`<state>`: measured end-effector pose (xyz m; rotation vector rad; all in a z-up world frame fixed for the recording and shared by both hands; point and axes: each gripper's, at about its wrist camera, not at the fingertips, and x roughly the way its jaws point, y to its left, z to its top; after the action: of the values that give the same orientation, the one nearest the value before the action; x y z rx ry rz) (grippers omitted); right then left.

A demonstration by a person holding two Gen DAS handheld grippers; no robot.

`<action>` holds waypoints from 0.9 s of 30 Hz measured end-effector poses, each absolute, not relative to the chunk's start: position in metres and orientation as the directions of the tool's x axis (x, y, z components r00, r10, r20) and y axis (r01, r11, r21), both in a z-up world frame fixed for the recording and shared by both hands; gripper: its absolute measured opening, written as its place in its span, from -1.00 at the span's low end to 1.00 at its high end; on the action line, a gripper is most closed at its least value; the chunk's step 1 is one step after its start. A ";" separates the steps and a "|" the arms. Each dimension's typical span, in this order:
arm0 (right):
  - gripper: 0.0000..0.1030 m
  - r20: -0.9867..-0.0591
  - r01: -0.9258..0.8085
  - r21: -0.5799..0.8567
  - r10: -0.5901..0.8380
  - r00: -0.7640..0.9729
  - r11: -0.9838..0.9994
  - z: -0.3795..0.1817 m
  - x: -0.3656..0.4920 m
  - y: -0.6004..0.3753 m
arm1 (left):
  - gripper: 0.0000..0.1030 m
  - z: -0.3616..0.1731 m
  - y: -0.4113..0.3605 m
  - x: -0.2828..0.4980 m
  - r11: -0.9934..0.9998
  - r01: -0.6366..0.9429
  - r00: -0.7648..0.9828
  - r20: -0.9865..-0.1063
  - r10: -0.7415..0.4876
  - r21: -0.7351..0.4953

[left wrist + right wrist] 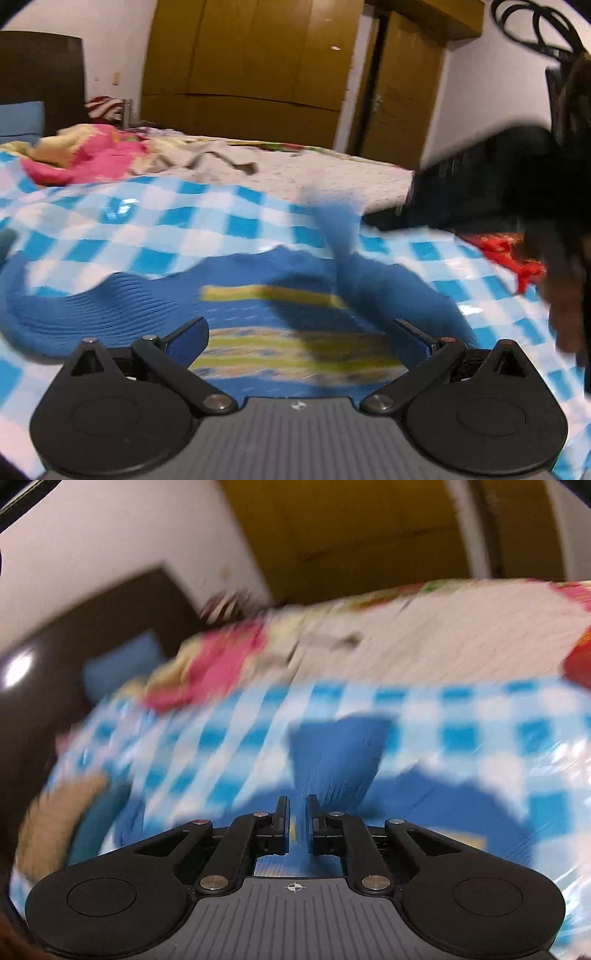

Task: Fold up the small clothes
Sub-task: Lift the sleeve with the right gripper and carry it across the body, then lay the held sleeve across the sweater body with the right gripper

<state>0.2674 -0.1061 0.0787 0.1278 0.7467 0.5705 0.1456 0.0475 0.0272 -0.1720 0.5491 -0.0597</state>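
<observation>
A small blue knit sweater [258, 314] with yellow-green stripes lies on a blue-and-white checked sheet [147, 221]. My left gripper [299, 332] is open and empty, low over the sweater's striped front. My right gripper [295, 808] is shut on the blue sleeve [336, 753] and holds it lifted above the sweater's body [443, 812]. In the left wrist view the lifted sleeve [340, 236] rises as a blurred blue strip toward the right gripper's dark body [480, 192].
A pink and yellow cloth [92, 155] and a beige garment [207, 155] lie further back on the bed. A dark headboard [40, 74], a blue pillow [18, 118] and a wooden wardrobe [251, 62] stand behind. A red cloth [517, 258] lies at the right.
</observation>
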 end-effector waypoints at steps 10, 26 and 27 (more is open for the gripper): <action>-0.68 -0.724 -0.477 0.173 0.440 0.532 0.862 0.041 0.256 -0.093 | 1.00 0.006 0.084 0.132 0.980 -0.043 0.841 -0.536 -0.070 -0.195; -0.95 -0.777 -0.554 -0.003 0.347 0.526 0.833 -0.004 0.284 -0.019 | 1.00 -0.009 0.103 0.123 0.972 -0.102 0.849 -0.528 -0.026 -0.211; -0.96 -0.756 -0.523 0.020 0.355 0.550 0.852 0.004 0.286 -0.026 | 1.00 -0.009 0.105 0.122 0.971 -0.103 0.853 -0.522 -0.025 -0.215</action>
<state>0.2856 -0.0262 0.0042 -0.2176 0.8405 0.5240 0.1221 0.1045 -0.0085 -0.2403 0.5497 0.0418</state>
